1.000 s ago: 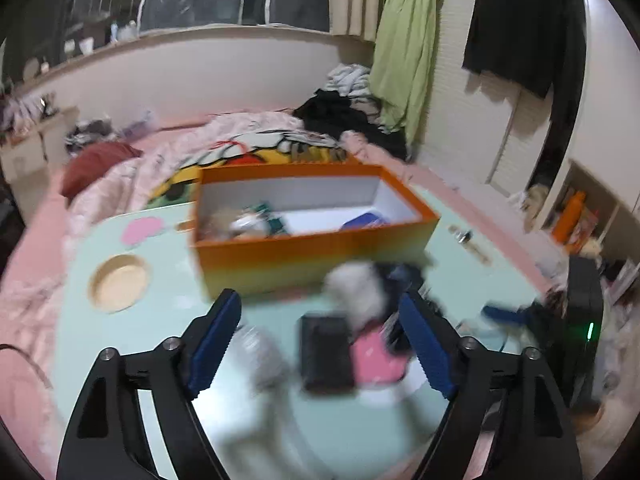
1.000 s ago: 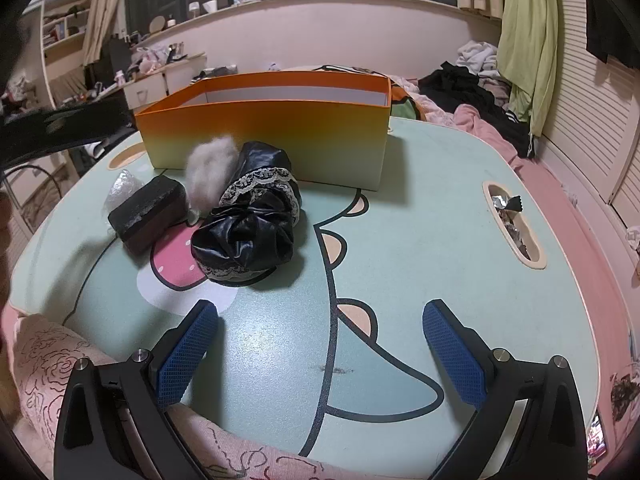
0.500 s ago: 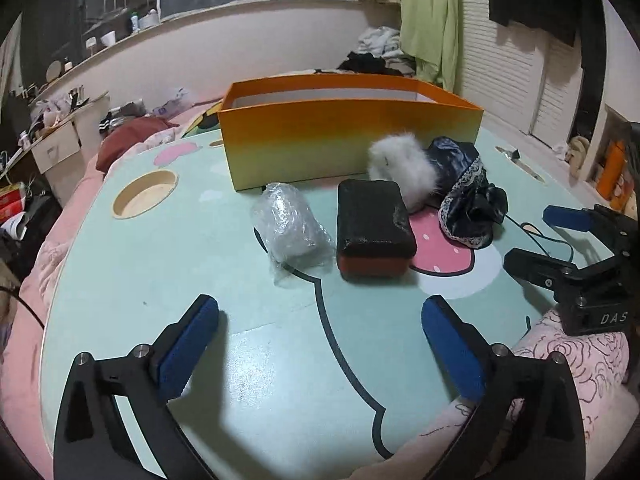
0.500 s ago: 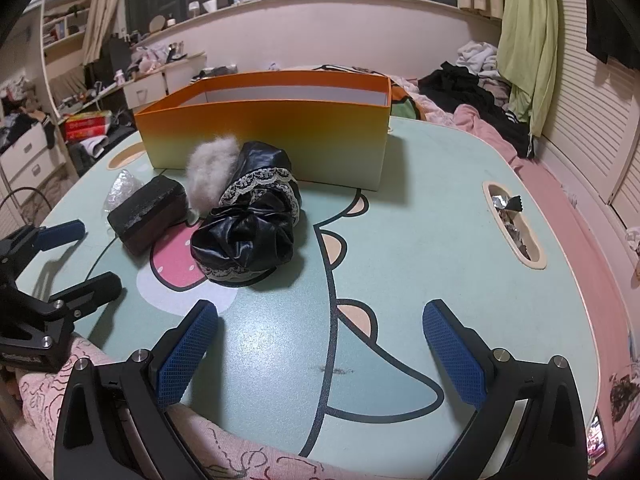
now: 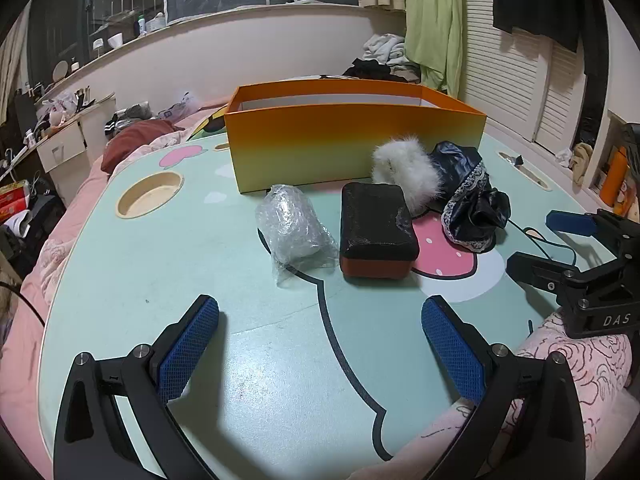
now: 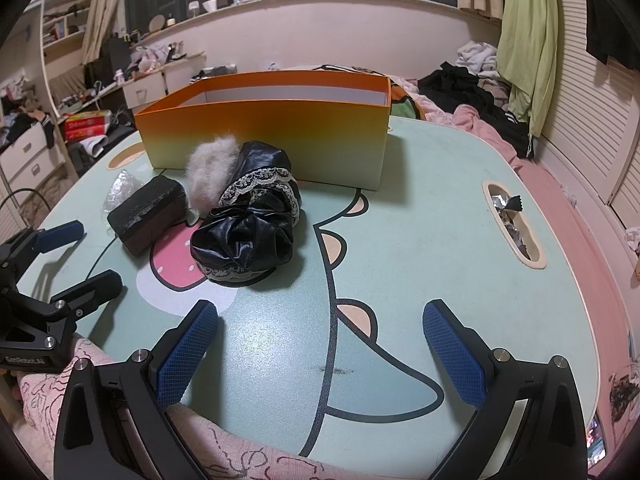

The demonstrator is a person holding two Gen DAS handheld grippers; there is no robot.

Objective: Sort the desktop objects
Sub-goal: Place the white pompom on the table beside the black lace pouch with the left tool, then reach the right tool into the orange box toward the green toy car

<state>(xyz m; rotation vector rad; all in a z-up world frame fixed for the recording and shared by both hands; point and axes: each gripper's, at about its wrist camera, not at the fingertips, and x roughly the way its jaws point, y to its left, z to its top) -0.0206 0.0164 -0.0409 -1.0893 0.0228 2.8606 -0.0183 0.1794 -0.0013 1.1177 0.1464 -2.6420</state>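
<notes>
An orange box [image 5: 352, 140] stands at the back of the mint table [image 5: 160, 264]; it also shows in the right wrist view [image 6: 264, 136]. In front of it lie a clear plastic wrap bundle [image 5: 292, 232], a black-and-red case [image 5: 376, 232], a white fur ball [image 5: 404, 168] and a black lace-trimmed pouch [image 5: 472, 204]. The case [image 6: 146, 212], fur ball [image 6: 212, 168] and pouch [image 6: 248, 228] show in the right wrist view. My left gripper [image 5: 320, 344] is open and empty near the front edge. My right gripper [image 6: 320, 348] is open and empty, also visible at the right [image 5: 548, 240].
A round cup recess [image 5: 150, 194] is at the table's left. A slot recess [image 6: 512, 224] at the right holds foil wrappers. A pink rose-print cloth [image 6: 224, 452] lies at the front edge. A bed and clothes lie behind the table.
My left gripper has pulled back from over the objects and dropped low to the front edge, staying open. My right gripper has not moved.
</notes>
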